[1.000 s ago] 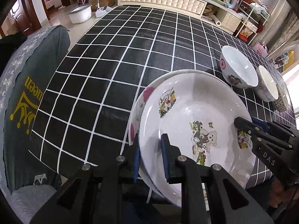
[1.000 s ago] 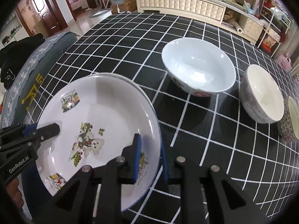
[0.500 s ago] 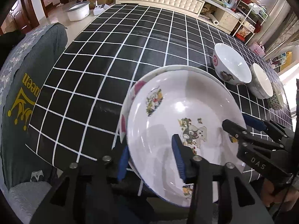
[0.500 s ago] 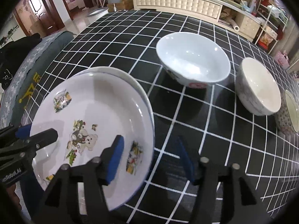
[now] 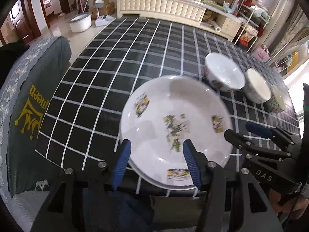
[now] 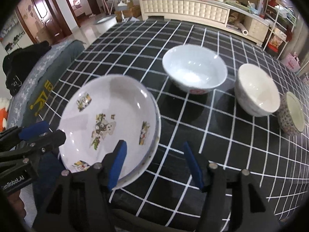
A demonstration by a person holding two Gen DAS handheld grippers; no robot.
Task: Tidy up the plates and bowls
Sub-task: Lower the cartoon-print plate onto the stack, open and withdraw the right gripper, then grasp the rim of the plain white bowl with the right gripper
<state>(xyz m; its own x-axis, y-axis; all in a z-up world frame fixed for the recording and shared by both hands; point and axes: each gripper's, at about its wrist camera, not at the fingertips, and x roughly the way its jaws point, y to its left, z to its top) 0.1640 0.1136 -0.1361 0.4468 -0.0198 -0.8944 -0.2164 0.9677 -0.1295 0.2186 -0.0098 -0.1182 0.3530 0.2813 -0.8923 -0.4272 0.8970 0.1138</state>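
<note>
The bear-print plate (image 5: 173, 127) lies on the checked table (image 5: 119, 73) at its near edge. The left gripper (image 5: 155, 159) and right gripper (image 6: 154, 164), fingers just spread, straddle opposite rims, pads clear.

Beyond the far edge of the checked tablecloth (image 5: 135, 61), a cream tufted cabinet (image 5: 164, 9) lines the wall; dark wooden doors (image 6: 44, 19) stand left over glossy floor (image 5: 58, 29).

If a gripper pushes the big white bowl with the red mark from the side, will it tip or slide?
The big white glossy bowl with the red mark probably slides: the checked tablecloth looks smooth. A high push might tip it on its narrow foot. It looks like breakable ceramic.
</note>
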